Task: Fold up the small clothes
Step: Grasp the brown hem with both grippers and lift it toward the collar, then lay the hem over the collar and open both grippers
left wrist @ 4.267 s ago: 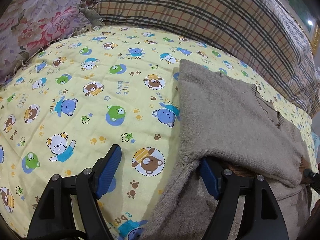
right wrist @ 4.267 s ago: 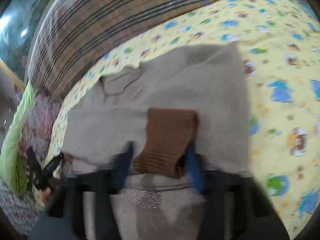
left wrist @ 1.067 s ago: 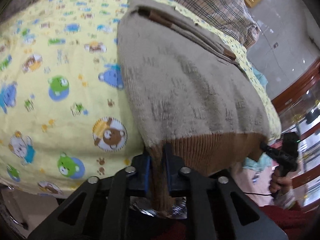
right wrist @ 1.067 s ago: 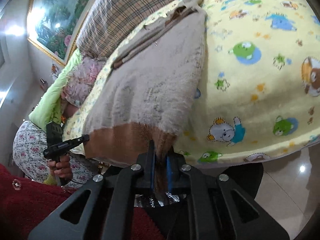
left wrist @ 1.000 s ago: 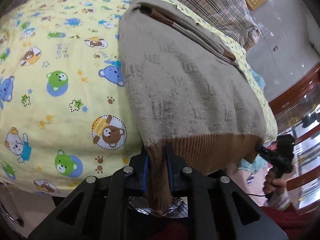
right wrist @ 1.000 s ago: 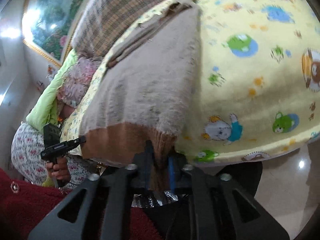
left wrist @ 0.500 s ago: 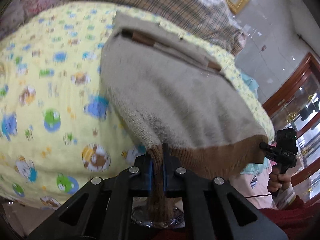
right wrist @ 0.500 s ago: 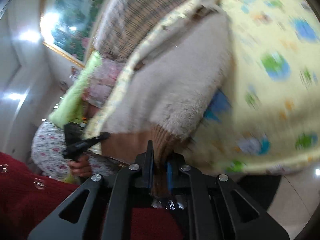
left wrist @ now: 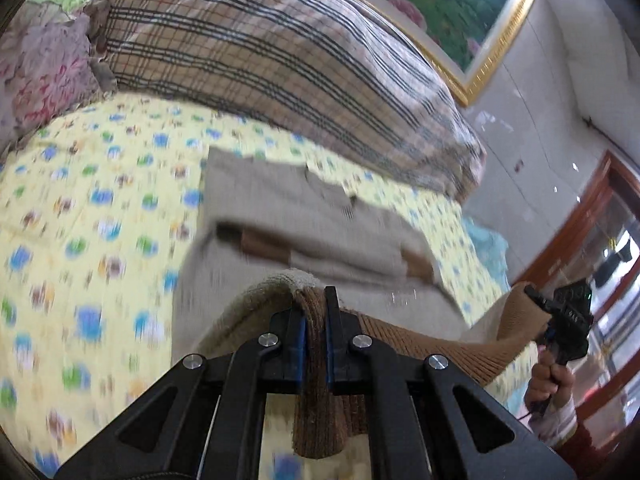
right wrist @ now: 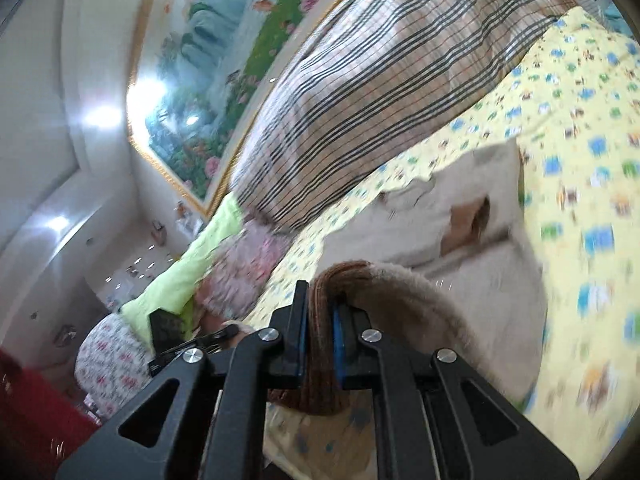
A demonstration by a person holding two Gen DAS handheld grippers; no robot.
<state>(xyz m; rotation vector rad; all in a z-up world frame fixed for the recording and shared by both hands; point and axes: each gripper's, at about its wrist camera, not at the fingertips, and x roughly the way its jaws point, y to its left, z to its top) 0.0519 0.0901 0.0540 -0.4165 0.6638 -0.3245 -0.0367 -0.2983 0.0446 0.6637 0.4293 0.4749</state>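
A beige knit sweater [left wrist: 304,216] with a brown ribbed hem lies on the yellow bear-print quilt [left wrist: 100,200], sleeves folded across its chest. My left gripper [left wrist: 314,312] is shut on the hem's left corner [left wrist: 320,380] and holds it lifted above the sweater. My right gripper [right wrist: 320,312] is shut on the hem's other corner [right wrist: 320,380]; the sweater body [right wrist: 472,248] stretches ahead of it. The right gripper also shows at the right edge of the left wrist view [left wrist: 560,316], with the hem taut between the two.
A plaid pillow [left wrist: 260,52] lies along the far side of the quilt, a floral cushion [left wrist: 44,64] at the far left. A framed painting [right wrist: 224,52] hangs on the wall. A wooden cabinet [left wrist: 600,240] stands at the right. The other gripper's handle [right wrist: 188,340] shows at the left.
Both grippers have lifted the hem up off the bed edge and carried it forward over the sweater. The views now tilt up toward the pillow and wall.
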